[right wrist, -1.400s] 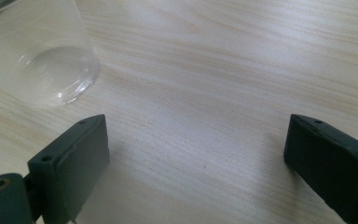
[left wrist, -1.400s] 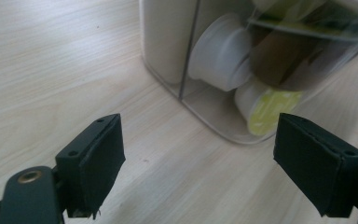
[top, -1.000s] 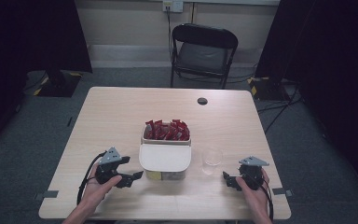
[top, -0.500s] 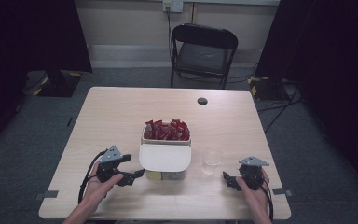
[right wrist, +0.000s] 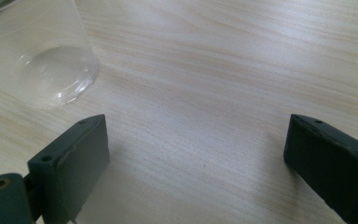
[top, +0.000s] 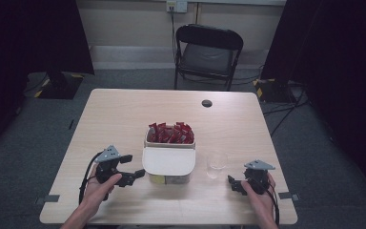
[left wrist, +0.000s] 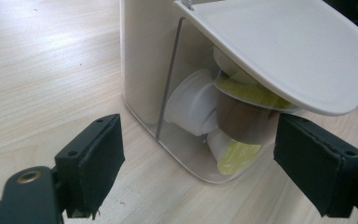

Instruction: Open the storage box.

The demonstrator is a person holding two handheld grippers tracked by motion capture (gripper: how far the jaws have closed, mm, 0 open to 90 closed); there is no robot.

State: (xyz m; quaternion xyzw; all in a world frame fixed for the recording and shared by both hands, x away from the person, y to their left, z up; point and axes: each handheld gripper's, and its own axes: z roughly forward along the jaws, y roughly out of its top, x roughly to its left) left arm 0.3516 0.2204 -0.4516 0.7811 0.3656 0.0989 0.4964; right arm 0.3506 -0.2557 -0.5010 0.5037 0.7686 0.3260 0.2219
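Note:
A white box [top: 169, 164] stands mid-table, with red packets [top: 170, 133] in its far half and a white lid [top: 167, 161] over its near half. My left gripper [top: 132, 167] is open just left of the box, its jaws pointing at it. In the left gripper view the left gripper [left wrist: 200, 154] faces the box's clear wall [left wrist: 186, 116], where small white pods [left wrist: 193, 105] with yellow-green tops lie under the tilted lid [left wrist: 279, 51]. My right gripper [top: 236, 181] [right wrist: 196, 154] rests open and empty on the table, right of a clear plastic cup [top: 216, 164] [right wrist: 32, 56].
A small black round object [top: 207, 103] lies near the far edge of the wooden table [top: 124, 114]. A black folding chair [top: 207, 52] stands beyond the table. Dark curtains hang on both sides, and cables run across the floor at the right.
The left gripper has shifted very slightly beside the box. The right gripper, the cup and the box have not moved.

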